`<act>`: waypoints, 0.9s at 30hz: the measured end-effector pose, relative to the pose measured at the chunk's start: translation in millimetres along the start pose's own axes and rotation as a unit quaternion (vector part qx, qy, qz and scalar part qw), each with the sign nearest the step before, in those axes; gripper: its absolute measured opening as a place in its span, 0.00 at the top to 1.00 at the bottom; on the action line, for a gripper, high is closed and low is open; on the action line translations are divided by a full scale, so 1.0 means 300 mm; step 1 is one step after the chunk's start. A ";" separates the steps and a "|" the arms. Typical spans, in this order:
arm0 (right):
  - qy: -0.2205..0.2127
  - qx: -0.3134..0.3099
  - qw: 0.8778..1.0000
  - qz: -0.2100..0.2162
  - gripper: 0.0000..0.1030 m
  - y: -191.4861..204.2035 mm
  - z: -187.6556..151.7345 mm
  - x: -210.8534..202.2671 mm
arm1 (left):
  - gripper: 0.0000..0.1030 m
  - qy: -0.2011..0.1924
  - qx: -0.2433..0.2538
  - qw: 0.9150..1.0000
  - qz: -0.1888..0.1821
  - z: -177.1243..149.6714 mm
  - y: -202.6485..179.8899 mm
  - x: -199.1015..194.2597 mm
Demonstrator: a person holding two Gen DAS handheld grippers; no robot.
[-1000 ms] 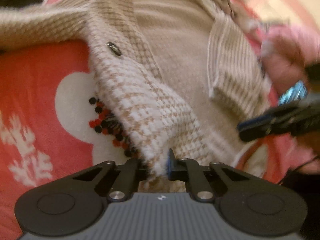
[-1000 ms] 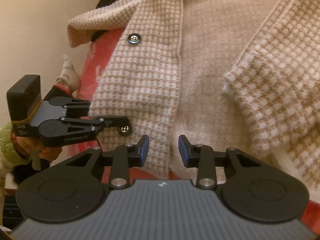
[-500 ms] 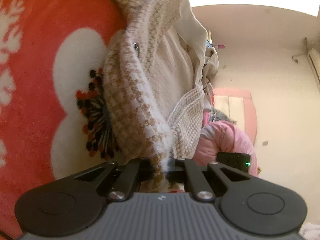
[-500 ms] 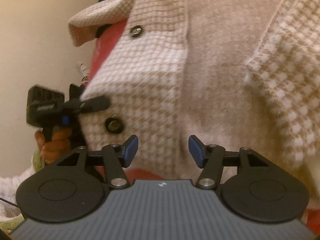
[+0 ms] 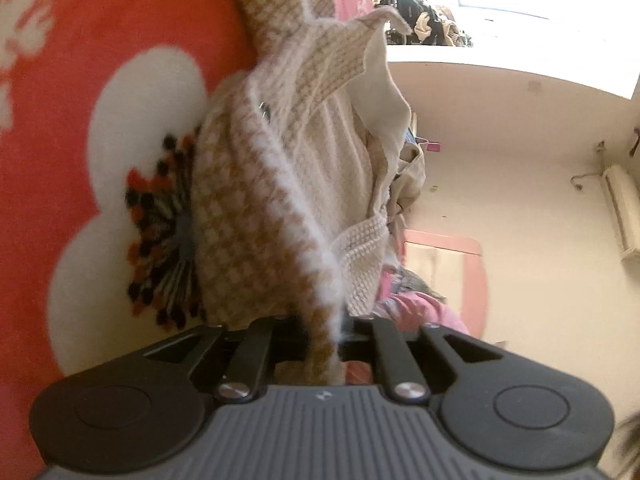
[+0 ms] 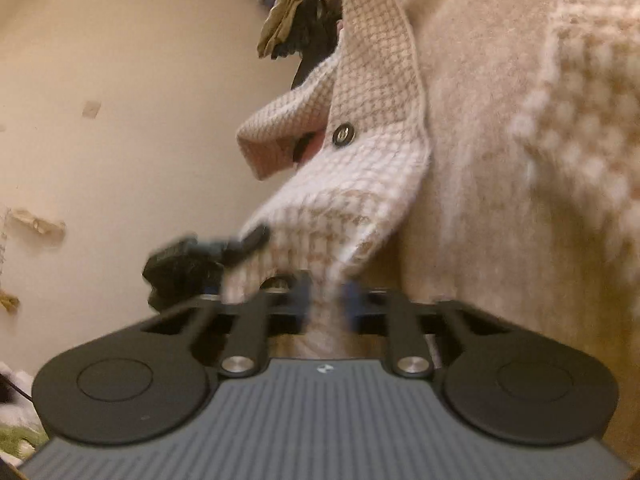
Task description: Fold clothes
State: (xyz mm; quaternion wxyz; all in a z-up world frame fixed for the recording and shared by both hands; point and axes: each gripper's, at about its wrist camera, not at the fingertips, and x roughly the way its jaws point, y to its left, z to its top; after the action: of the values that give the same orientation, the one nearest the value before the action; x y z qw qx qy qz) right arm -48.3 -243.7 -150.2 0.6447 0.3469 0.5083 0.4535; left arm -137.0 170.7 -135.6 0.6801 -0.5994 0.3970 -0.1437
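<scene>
Left tool clamped on cardigan hem edge; right tool pinching same hem just beside it, view blurred. Cardigan hangs lifted between both, long axis running away from tools, over red floral bedspread.

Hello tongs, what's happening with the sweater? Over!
Left tongs shut on cardigan hem. Right tongs closed on its button edge, blurry. Cardigan lifted off the orange flower blanket. Nothing blocking.

Left claw clamped; right claw clamped.
</scene>
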 end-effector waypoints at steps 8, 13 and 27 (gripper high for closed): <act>-0.111 -0.024 0.993 -0.026 0.97 0.042 0.119 -0.157 | 0.42 -0.054 0.248 0.958 0.133 -0.133 -0.181 -0.141; -0.131 -0.006 0.991 -0.033 0.97 0.017 0.162 -0.149 | 0.37 -0.007 0.367 0.906 0.211 -0.315 -0.161 -0.078; -0.109 -0.014 0.993 -0.034 0.97 0.048 0.126 -0.153 | 0.96 -0.058 0.428 0.854 0.291 -0.466 -0.171 -0.037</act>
State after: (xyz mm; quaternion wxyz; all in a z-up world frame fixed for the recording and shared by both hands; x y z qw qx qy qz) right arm -18.4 -281.2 -112.3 0.7158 0.3677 0.4402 0.3983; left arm -229.3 67.9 -79.0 0.9017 -0.1141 0.4126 -0.0602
